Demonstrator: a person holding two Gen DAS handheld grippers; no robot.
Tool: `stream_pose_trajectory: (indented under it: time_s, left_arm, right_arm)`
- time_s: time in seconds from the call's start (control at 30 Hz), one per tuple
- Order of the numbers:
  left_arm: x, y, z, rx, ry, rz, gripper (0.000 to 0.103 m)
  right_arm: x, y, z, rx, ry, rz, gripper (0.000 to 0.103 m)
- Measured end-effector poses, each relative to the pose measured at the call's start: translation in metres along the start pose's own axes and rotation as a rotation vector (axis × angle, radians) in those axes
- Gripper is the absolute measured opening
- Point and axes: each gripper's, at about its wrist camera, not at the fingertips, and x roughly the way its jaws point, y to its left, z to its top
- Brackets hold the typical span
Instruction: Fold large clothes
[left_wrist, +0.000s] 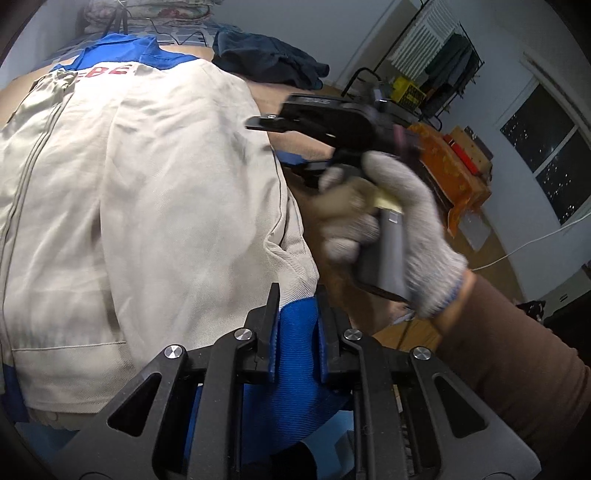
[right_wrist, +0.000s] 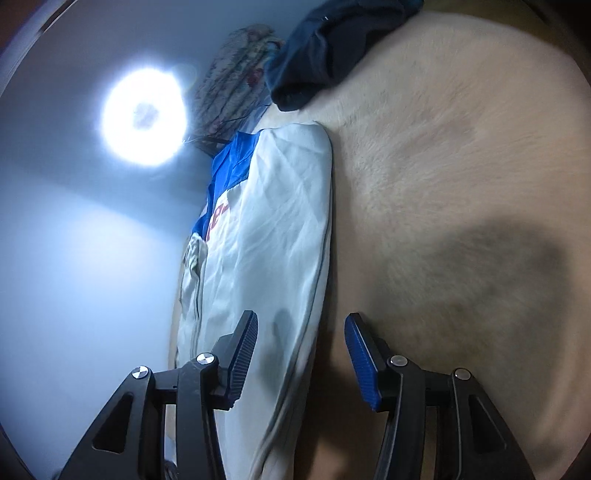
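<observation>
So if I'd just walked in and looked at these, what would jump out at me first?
Probably the big beige jacket with blue shoulders and red lettering, spread across the bed. Next, the left gripper at the bottom of its view, pinching blue jacket fabric, with a gloved hand holding the right gripper above the jacket's right edge. In the right wrist view, a glaring round light shines at upper left.

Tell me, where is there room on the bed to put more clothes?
The tan bed cover lies bare right of the beige and blue jacket, below the dark clothes pile. The jacket's side and the pile's corner are taken.
</observation>
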Motion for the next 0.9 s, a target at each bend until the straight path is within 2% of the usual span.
stream_pose_trajectory:
  time_s: [0.1,0.17,0.23,0.4,0.53,0.7,0.9]
  left_arm:
    - [-0.007,0.002,0.0,-0.02,-0.012,-0.014,0.014]
    - [-0.012,0.004,0.001,-0.025,-0.022,-0.019,0.014]
    - [-0.019,0.007,0.002,-0.038,-0.035,-0.029,0.014]
    - [-0.039,0.025,0.002,-0.077,-0.065,-0.069,0.014]
    - [-0.057,0.044,-0.002,-0.122,-0.088,-0.107,0.014]
    - [-0.075,0.071,-0.009,-0.179,-0.114,-0.121,0.014]
    - [-0.091,0.109,-0.023,-0.261,-0.132,-0.104,0.014]
  right_arm:
    - [0.016,0.01,0.008,0.003,0.019,0.019,0.036]
    - [0.025,0.02,0.011,-0.001,0.032,0.001,0.012]
    - [0.027,0.034,0.012,-0.026,0.022,-0.051,0.006]
    - [0.02,0.082,0.008,-0.164,-0.029,-0.19,0.003]
    - [0.013,0.123,-0.001,-0.264,-0.074,-0.269,0.003]
    - [0.027,0.169,-0.01,-0.381,-0.089,-0.318,0.002]
    - [0.068,0.21,-0.029,-0.511,-0.045,-0.358,0.002]
